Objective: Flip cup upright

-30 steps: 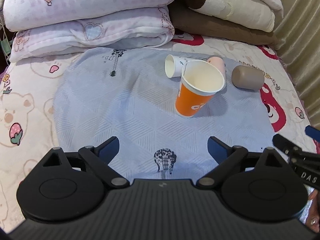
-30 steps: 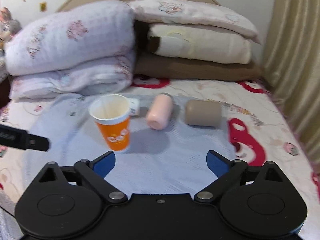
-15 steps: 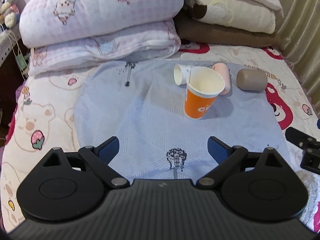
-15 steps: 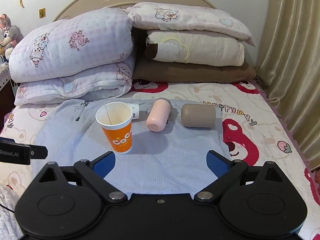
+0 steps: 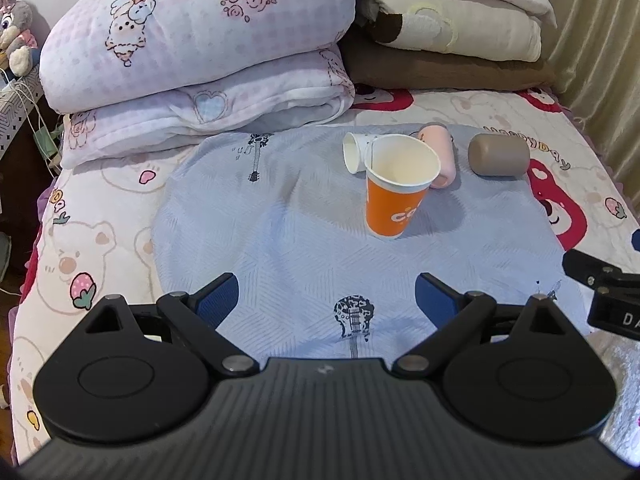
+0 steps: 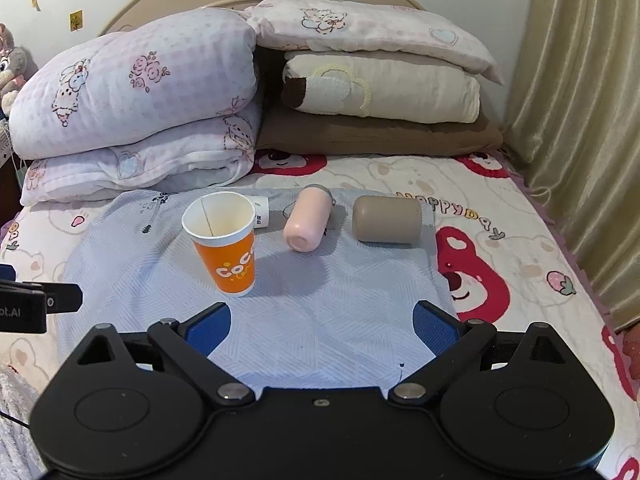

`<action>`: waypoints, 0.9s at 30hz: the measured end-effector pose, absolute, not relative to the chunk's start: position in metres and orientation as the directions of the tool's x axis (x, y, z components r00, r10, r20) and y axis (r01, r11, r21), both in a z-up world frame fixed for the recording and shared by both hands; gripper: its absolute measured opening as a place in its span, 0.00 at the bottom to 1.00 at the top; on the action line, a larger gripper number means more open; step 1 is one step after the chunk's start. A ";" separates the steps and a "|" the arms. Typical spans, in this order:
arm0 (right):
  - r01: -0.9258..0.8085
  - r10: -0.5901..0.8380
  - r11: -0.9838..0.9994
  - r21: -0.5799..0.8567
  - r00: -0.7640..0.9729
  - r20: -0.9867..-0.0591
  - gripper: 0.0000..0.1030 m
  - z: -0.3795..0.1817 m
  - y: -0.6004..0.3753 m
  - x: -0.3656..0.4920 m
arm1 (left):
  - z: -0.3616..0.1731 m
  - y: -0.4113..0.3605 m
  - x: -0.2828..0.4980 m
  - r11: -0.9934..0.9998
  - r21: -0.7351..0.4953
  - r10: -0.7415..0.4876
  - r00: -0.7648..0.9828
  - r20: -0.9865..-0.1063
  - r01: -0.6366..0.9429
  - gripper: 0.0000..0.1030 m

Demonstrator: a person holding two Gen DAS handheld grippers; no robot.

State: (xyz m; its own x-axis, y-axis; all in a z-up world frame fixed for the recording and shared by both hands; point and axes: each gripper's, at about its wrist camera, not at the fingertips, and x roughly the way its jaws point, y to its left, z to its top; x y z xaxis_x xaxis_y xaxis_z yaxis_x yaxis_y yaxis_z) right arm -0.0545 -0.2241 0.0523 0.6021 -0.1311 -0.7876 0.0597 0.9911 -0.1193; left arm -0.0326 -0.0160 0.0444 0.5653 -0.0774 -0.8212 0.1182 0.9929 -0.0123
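An orange paper cup [image 5: 394,200] [image 6: 226,248] stands upright on the blue cloth [image 5: 300,240]. Behind it a small white paper cup [image 5: 358,152] [image 6: 261,210] lies on its side. A pink cup [image 5: 440,156] [image 6: 308,222] and a taupe cup [image 5: 498,154] [image 6: 387,219] also lie on their sides. My left gripper [image 5: 326,296] is open and empty, well short of the orange cup. My right gripper [image 6: 322,322] is open and empty, back from the cups.
Folded quilts and pillows [image 6: 160,92] are stacked at the head of the bed. A beige curtain [image 6: 580,100] hangs on the right. The bear-print sheet [image 6: 520,240] surrounds the cloth. A plush toy [image 5: 14,28] sits at the far left.
Both grippers have pulled back and risen from the cups, so the view is wider. The orange cup stays upright where it stood. Both grippers stay open.
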 end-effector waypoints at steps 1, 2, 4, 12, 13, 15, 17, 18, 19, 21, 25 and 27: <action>0.059 -0.134 0.991 -0.123 0.605 -0.785 0.97 0.053 -0.224 -0.056 | 0.045 -0.015 -0.034 0.994 -0.013 -0.075 0.565 -0.822 0.113 0.93; 0.058 -0.134 0.990 -0.125 0.606 -0.784 0.97 0.054 -0.223 -0.057 | 0.045 -0.014 -0.035 0.994 -0.015 -0.073 0.564 -0.823 0.106 0.93; 0.059 -0.131 0.991 -0.121 0.607 -0.784 0.97 0.055 -0.223 -0.059 | 0.045 -0.013 -0.037 0.995 -0.019 -0.069 0.560 -0.826 0.094 0.93; 0.049 -0.129 0.991 -0.126 0.619 -0.774 0.97 0.060 -0.221 -0.065 | 0.045 -0.009 -0.042 0.997 -0.016 -0.058 0.554 -0.831 0.081 0.93; 0.050 -0.129 0.991 -0.125 0.619 -0.774 0.97 0.061 -0.221 -0.065 | 0.045 -0.009 -0.043 0.996 -0.012 -0.056 0.554 -0.831 0.083 0.93; 0.051 -0.131 0.991 -0.126 0.619 -0.774 0.97 0.061 -0.220 -0.066 | 0.045 -0.010 -0.044 0.997 -0.004 -0.049 0.552 -0.832 0.082 0.93; 0.053 -0.132 0.991 -0.127 0.619 -0.775 0.97 0.061 -0.220 -0.066 | 0.045 -0.011 -0.044 0.997 0.003 -0.044 0.550 -0.834 0.083 0.93; 0.055 -0.133 0.990 -0.126 0.618 -0.775 0.97 0.061 -0.221 -0.066 | 0.044 -0.012 -0.044 0.996 0.007 -0.040 0.547 -0.836 0.084 0.93; 0.055 -0.132 0.991 -0.125 0.618 -0.775 0.97 0.061 -0.221 -0.067 | 0.044 -0.012 -0.044 0.996 0.013 -0.035 0.546 -0.837 0.085 0.93; 0.054 -0.132 0.991 -0.126 0.618 -0.775 0.97 0.061 -0.221 -0.068 | 0.044 -0.012 -0.044 0.996 0.022 -0.026 0.547 -0.837 0.081 0.93; 0.050 -0.131 0.991 -0.127 0.621 -0.773 0.97 0.062 -0.220 -0.068 | 0.043 -0.010 -0.045 0.997 0.027 -0.015 0.546 -0.838 0.069 0.93; 0.049 -0.131 0.991 -0.128 0.623 -0.771 0.97 0.062 -0.219 -0.069 | 0.043 -0.008 -0.044 0.998 0.017 -0.022 0.543 -0.840 0.066 0.93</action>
State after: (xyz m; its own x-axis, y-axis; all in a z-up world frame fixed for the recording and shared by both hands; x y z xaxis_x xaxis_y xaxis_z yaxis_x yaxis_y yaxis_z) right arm -0.0691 -0.2195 0.0621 0.6231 -0.1308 -0.7711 0.0492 0.9905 -0.1283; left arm -0.0442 -0.0083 0.0429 0.5426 -0.0216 -0.8397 0.0663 0.9976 0.0172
